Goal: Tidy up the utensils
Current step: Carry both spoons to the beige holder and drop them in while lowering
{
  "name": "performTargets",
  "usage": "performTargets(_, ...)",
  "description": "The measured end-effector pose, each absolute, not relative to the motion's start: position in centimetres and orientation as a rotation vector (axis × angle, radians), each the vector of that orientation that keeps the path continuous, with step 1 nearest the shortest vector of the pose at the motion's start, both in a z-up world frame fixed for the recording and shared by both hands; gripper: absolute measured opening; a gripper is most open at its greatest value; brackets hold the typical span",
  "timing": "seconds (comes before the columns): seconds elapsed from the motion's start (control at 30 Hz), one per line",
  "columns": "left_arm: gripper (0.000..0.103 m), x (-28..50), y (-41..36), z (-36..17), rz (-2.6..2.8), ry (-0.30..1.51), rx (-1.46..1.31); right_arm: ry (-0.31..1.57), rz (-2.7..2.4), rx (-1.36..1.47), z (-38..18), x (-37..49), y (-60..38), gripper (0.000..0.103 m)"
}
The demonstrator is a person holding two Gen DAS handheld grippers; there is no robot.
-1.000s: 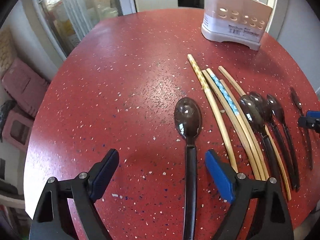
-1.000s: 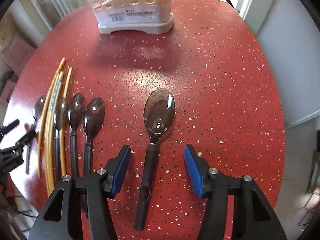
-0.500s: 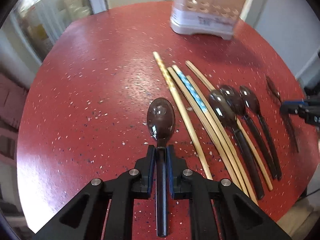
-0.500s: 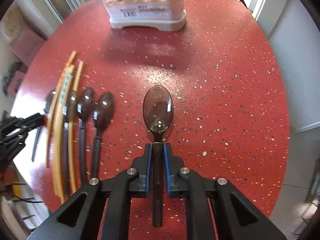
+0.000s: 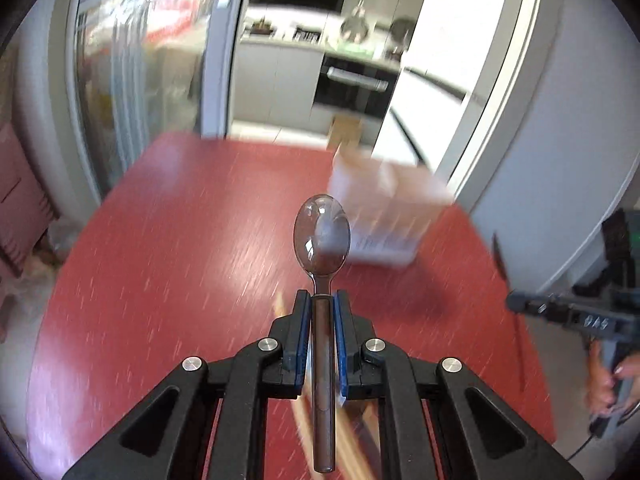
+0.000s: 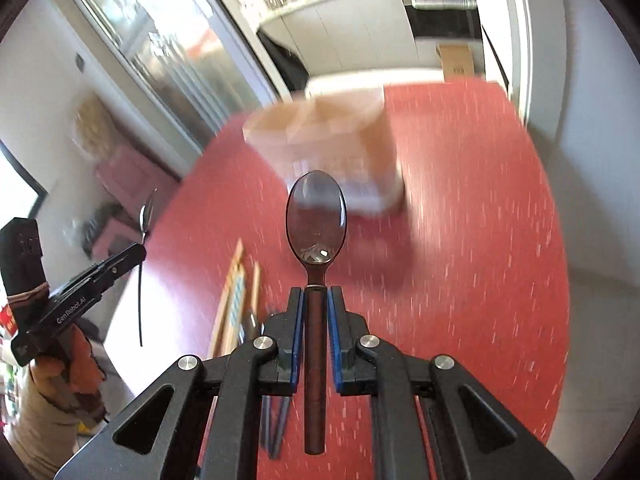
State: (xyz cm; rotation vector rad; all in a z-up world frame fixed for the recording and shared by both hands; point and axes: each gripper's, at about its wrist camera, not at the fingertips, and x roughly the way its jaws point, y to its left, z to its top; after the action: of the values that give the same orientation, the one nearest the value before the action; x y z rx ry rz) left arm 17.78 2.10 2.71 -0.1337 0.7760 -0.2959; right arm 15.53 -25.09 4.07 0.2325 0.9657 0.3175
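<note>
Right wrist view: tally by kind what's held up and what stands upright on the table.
Spoons held: 2, right spoon in the right gripper, left spoon in the left gripper
Utensil holder standing on the table: 1
Total: 3

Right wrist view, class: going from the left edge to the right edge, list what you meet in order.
The left gripper gripping its spoon → light chopsticks lying on the red table → the dark spoon clamped in the right gripper → bare tabletop on the right.
</note>
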Motion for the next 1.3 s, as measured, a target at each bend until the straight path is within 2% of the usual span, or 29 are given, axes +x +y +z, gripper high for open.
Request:
performTargets(0.37, 0.040, 31.6, -2.3, 9.6, -0.307, 0.579, -0.217, 0.790, 0.335, 0.305, 9.0, 27.3, -25.6, 0.013)
performTargets(0.67, 0.040, 38.0, -4.6, 7.0, -0.272, 0.444, -0.178, 0.609, 0.292, 0.192, 9.2, 33.5, -24.0, 0.013)
performTargets(0.93, 0.040, 37.0, -5.7, 2.4, -0.247, 0.415, -0.116, 0.510, 0.298, 0.015, 5.5, 33.2, -21.3, 0.012)
performTargets(1.3, 0.041, 33.4, -6.3, -0.2, -0.210, 0.430, -0.065, 0.525, 0.323, -0.128, 1.9, 30.2, -19.6, 0.013)
